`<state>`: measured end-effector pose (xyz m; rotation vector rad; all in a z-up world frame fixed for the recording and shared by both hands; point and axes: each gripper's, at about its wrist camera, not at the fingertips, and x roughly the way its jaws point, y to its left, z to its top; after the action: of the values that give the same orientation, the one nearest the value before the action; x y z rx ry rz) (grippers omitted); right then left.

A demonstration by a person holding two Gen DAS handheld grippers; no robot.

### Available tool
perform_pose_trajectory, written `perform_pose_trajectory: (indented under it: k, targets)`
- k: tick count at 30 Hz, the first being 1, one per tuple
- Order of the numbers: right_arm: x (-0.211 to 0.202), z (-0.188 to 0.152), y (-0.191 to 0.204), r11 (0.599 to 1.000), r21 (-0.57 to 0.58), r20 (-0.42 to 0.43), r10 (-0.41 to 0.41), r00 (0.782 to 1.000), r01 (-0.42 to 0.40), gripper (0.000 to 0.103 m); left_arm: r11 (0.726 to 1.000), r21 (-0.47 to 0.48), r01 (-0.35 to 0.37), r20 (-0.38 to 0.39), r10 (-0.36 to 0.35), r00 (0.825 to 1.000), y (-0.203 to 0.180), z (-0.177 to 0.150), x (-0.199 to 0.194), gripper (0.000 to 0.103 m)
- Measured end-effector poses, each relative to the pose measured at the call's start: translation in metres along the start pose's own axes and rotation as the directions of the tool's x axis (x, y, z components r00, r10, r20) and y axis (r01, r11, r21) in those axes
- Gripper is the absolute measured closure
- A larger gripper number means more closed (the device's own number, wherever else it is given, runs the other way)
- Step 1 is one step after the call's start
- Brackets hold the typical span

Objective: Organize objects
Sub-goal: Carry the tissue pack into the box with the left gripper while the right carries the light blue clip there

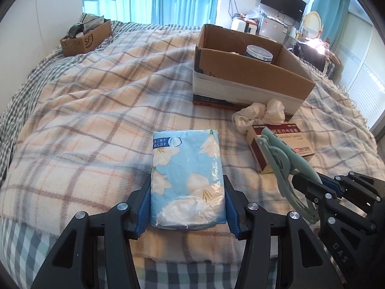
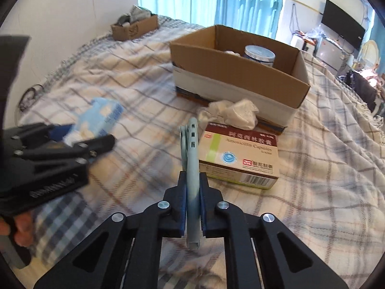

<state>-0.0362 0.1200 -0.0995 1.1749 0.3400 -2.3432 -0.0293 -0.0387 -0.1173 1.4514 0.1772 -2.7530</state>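
Note:
My left gripper (image 1: 188,192) is shut on a blue flowered tissue pack (image 1: 186,173) and holds it over the plaid blanket; the pack also shows blurred in the right wrist view (image 2: 101,118). My right gripper (image 2: 192,192) is shut on a pale green plastic clip tool (image 2: 191,168), also seen in the left wrist view (image 1: 281,163). A medicine box (image 2: 240,159) lies just right of the tool, with crumpled white tissues (image 2: 231,115) behind it. A large open cardboard box (image 2: 240,77) holds a round tin (image 2: 259,54).
A small cardboard box (image 1: 86,36) full of items sits at the bed's far left corner by the wall. The plaid blanket (image 1: 96,110) covers the bed. A TV (image 1: 284,0), shelves and clutter stand beyond the bed at the right.

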Motion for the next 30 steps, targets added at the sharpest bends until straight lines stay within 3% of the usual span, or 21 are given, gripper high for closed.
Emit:
perform_pose_trajectory:
  k: [7,14,20,30]
  targets:
    - [-0.027,0.001,-0.003,0.999,0.024,0.065,0.036,0.997,-0.038,0.095,1.0,-0.002,0.0,-0.022,0.0,1.0,-0.01,-0.003,-0.006,0.05]
    - [-0.066,0.012,-0.021,0.998,0.053,0.148,0.028,0.989,-0.036,0.095,0.999,0.027,0.031,0.047,-0.032,0.998,-0.028,0.014,-0.03,0.05]
    - [-0.098,0.054,-0.055,0.995,0.102,0.272,-0.048,0.961,0.021,0.095,0.993,0.095,0.063,0.143,-0.076,0.987,-0.052,0.059,-0.047,0.05]
    - [-0.096,0.14,-0.106,0.981,0.182,0.351,-0.128,0.928,0.066,0.095,0.975,0.199,0.098,0.269,-0.15,0.951,-0.076,0.16,-0.035,0.05]
